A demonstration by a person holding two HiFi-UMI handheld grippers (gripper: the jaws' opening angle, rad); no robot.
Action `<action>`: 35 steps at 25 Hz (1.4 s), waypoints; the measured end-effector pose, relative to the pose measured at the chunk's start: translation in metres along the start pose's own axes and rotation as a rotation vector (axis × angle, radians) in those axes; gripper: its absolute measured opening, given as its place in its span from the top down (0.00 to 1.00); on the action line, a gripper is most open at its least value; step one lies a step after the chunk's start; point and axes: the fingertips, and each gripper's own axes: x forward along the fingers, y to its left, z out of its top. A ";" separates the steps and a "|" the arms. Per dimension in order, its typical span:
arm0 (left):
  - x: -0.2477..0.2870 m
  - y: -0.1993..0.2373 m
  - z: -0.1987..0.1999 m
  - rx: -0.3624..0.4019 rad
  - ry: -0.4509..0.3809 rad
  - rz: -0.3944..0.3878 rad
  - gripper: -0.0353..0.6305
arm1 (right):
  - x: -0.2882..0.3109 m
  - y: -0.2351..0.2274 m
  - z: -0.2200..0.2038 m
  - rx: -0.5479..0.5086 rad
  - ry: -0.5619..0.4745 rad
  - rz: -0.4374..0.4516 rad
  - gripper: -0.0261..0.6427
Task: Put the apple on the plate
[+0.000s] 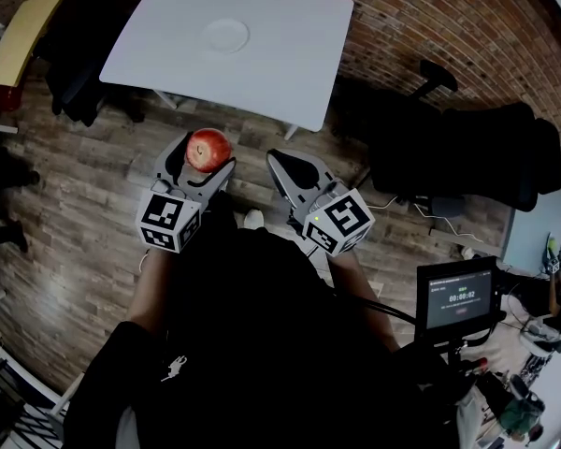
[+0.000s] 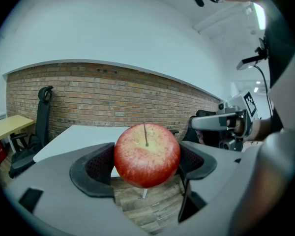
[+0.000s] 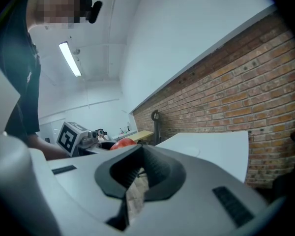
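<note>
The left claw (image 1: pixel 204 157) is raised in front of the person, over the wooden floor (image 1: pixel 84 204) and short of the white desk (image 1: pixel 290 54), probably carrying its load toward the plate (image 1: pixel 226 35) that lies well ahead on the desk. Its jaws stand moderately apart, pads pressed on either flank of the apple (image 2: pixel 146 154), which sits stem up (a steady, centred hold). The right claw (image 1: pixel 279 162) hovers alongside, jaws drawn together with nothing between them, seemingly idle.

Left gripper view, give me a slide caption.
Left gripper holds a red apple between its jaws, white table ahead.
</note>
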 end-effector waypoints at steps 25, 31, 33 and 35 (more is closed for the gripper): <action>0.048 0.056 0.017 0.018 -0.003 -0.045 0.35 | 0.049 -0.040 0.015 0.003 -0.009 -0.055 0.95; 0.080 0.102 0.030 0.021 0.017 -0.089 0.35 | 0.100 -0.063 0.031 0.008 0.002 -0.080 0.95; 0.093 0.120 0.038 0.015 0.010 -0.102 0.35 | 0.118 -0.071 0.038 0.003 -0.001 -0.084 0.95; 0.103 0.135 0.046 0.023 0.005 -0.115 0.35 | 0.132 -0.078 0.044 0.003 -0.003 -0.095 0.95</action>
